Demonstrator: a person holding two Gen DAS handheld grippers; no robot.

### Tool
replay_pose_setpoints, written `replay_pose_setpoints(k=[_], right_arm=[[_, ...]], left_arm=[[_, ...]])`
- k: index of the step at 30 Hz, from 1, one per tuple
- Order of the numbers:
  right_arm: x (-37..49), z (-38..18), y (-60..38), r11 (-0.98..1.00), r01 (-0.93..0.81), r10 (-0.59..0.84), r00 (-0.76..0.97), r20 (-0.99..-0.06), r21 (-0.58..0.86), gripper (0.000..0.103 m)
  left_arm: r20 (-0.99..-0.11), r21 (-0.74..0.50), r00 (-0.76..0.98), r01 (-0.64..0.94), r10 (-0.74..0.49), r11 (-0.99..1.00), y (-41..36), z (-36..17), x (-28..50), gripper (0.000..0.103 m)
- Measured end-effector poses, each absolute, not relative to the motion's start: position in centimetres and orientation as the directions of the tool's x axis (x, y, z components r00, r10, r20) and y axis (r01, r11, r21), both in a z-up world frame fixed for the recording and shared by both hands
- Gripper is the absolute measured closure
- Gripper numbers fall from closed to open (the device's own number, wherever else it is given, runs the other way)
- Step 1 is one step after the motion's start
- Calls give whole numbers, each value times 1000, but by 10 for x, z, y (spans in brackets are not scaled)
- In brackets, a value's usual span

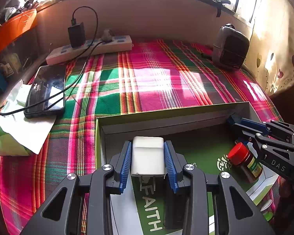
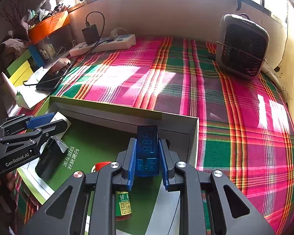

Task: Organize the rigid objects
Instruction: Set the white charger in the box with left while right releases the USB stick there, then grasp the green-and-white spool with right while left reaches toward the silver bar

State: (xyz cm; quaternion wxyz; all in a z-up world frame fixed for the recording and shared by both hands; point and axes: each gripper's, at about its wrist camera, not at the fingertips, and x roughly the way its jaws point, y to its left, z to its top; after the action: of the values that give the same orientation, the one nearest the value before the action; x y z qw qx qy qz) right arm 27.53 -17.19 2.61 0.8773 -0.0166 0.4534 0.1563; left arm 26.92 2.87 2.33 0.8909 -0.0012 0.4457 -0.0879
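My left gripper is shut on a white plug adapter, prongs toward the camera, held over the green box. My right gripper is shut on a translucent blue USB meter with a digit display, over the same box. A red-capped brown bottle lies in the box; it also shows under my right gripper. A black block lies in the box below the left gripper. The right gripper shows at the left wrist view's right edge.
A plaid cloth covers the table. A phone on a cable lies on white paper at left. A power strip with a black charger sits at the back. A grey fan heater stands at back right. Orange tray at left.
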Motion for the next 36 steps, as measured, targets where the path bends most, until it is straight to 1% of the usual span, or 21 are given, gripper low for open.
replay_pose_setpoints(k=[6,8,10,13,15,20,22,30,36], right_arm=[[273,28,-173,952,-282,260,548,-795,117,78],[269,31,-174,952,-281,265,555,-788,122,77],[267,33,-174,951,-284,266,559,-785,121,72],[261,38,-175,951,-285,269,575,-773,120,64],[256,42,-176,952,-280,269,580,-769,122,62],[239,53,-179,953,-274,275,596,-755,131,59],[236,56,-180,953,-271,276,600,-751,134,56],[197,70,-188,957,-251,275,624,-731,146,52],[169,74,-195,963,-229,258,637,-726,142,48]], left_arm=[[-794,-82,588,146,-154,986,30,25,266,68],[-791,-76,594,145,-148,986,29,27,263,60],[-787,-68,600,142,-141,988,29,30,259,58],[-782,-68,607,137,-138,988,30,34,252,57],[-777,-65,615,138,-137,988,31,37,246,57],[-763,-55,633,142,-134,988,30,46,228,57],[-753,-39,647,145,-124,989,28,50,219,56],[-720,-6,684,160,-115,987,25,65,178,53],[-720,-44,677,174,-151,984,28,64,149,52]])
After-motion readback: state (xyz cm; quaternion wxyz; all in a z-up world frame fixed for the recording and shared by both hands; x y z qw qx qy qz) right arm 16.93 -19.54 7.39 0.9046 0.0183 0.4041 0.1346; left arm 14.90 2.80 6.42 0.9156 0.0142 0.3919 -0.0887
